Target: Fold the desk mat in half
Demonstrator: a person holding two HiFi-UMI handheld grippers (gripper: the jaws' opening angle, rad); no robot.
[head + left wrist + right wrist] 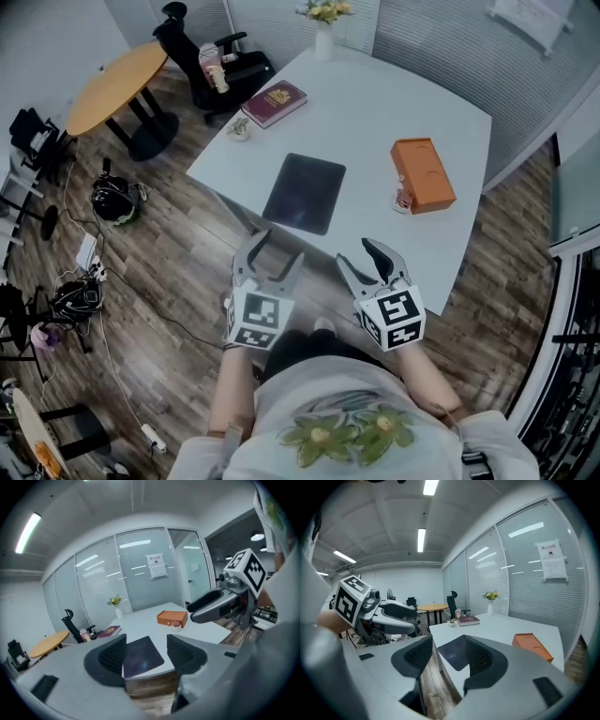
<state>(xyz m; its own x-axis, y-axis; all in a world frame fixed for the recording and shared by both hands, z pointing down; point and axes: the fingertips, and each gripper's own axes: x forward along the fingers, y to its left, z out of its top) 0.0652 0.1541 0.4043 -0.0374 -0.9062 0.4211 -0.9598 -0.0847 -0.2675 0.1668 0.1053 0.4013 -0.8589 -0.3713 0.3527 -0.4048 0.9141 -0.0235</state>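
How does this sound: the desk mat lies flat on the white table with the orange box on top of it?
Wrong on the box. The head view shows the orange box standing on the white table beside the desk mat, clear of it. The mat does lie flat.

Grey left claw (279, 249), right claw (354, 251), checkered marker cubes (255, 321); white leaf-print shirt (309, 398)

I stand on a dark wood-plank floor (178, 253) before a white table (375, 103), with a round wooden table (112, 84) and a black office chair (187, 47) off to my left. Beyond the white table run glass partition walls (136, 573) hung with pale blinds, a notice sheet (157, 566) stuck to one pane. Long strip lights (421, 539) glow on the white ceiling (384, 522), and cables (80, 295) lie tangled on the floor.
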